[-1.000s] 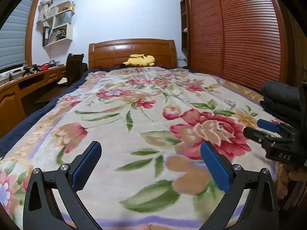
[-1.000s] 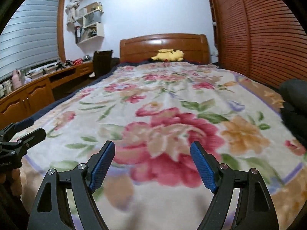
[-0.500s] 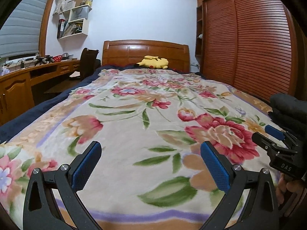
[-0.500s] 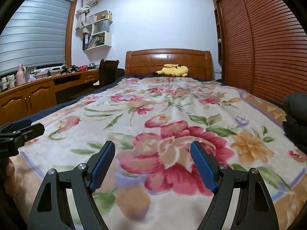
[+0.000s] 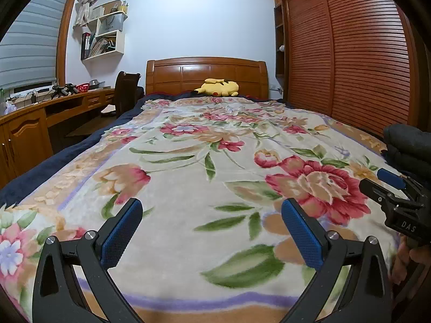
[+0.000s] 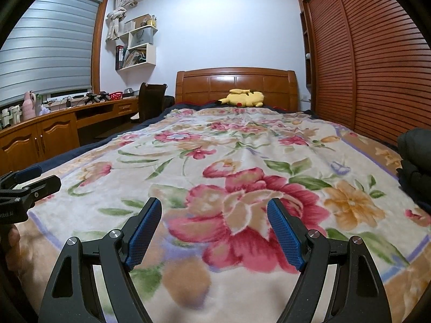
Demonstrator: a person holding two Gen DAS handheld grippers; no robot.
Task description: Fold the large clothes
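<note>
Dark, padded clothes [image 5: 409, 142] sit bundled at the bed's [image 5: 188, 161] right edge (likely soft, bulky, light). Both the left gripper [image 5: 211, 224] and right gripper [image 6: 214, 222] gape empty; I'd pinch a hem.

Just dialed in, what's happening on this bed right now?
A person holds a pair of tongs in each hand over the near end of the bed. The left tongs and right tongs are both open and empty, side by side above the floral blanket. Nothing is gripped yet. A pile of dark clothes sits at the bed's right edge, untouched, beside the right tongs. A yellow plush lies by the headboard. Folding does not appear to have started.
</note>
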